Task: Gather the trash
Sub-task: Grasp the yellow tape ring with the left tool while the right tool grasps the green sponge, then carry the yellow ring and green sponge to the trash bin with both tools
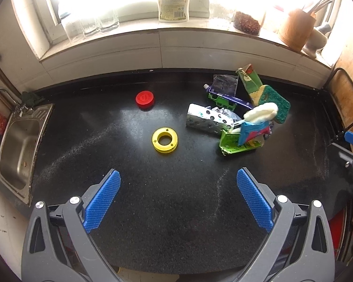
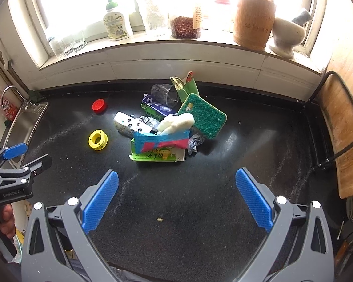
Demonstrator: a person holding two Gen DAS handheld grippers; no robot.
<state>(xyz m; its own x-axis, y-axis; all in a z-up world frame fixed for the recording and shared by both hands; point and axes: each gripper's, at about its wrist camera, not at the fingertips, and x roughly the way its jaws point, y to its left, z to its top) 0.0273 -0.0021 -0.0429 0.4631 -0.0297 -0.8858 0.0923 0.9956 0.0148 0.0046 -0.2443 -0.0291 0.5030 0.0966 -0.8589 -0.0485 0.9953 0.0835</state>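
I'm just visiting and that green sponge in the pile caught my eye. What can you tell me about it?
The green sponge is a flat rectangular scouring pad with a rough green face and a yellow foam layer showing along one edge. It stands tilted on the far right of the trash pile, leaning rather than lying flat. A white foam lump rests against its lower left, and a green carton rises behind it. No tongs touch it.

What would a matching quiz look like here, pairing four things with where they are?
Things:
1. red cap
2. yellow ring
3. sponge
4. bottle

Places:
A. on the windowsill
B. leaning on the trash pile
C. alone on the counter, near the back wall
D. alone on the counter, in front of the cap

Pairs: 1-C, 2-D, 3-B, 4-A
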